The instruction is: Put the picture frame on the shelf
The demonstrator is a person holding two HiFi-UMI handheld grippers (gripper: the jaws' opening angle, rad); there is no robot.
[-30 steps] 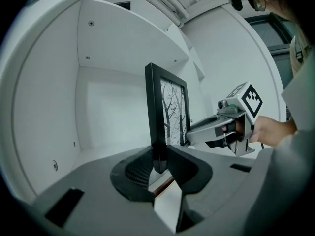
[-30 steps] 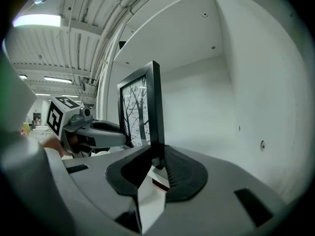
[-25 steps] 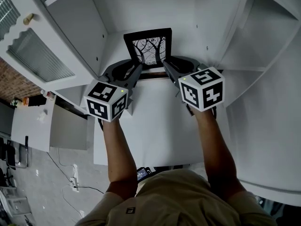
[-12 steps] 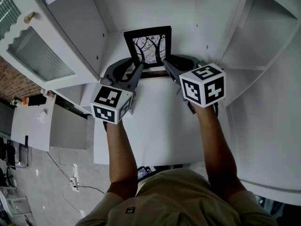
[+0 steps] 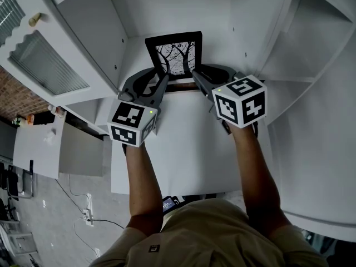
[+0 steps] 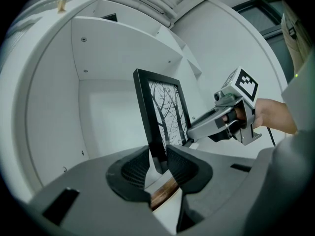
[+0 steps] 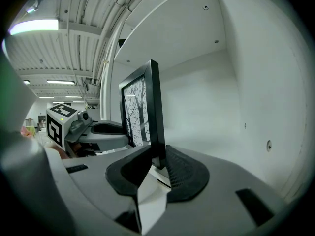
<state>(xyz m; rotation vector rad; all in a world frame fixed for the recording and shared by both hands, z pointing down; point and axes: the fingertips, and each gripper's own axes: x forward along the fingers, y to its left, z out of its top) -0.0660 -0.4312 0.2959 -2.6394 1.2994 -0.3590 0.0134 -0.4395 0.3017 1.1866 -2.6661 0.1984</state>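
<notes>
At the far left a cabinet door (image 5: pixel 47 65) with a ribbed panel is seen, well apart from the work. Next the left gripper (image 6: pixel 157 149) is held about level at the lower left corner of the picture frame (image 5: pixel 175 57). Its jaws are set around the black edge, but a thin line of light is seen at one pad, so this grip is judged to be loosened and not pressing. The picture frame is placed upright inside the white compartment, near the back wall, and its bottom appears to rest on the shelf (image 5: pixel 189 138). At the right the right gripper (image 7: pixel 158 149) is closed on the lower right edge of the frame. The main part of the task is judged to be done, because the frame is on the shelf. What is left is that the right jaws are opened and both grippers are drawn back without the frame being tipped.
</notes>
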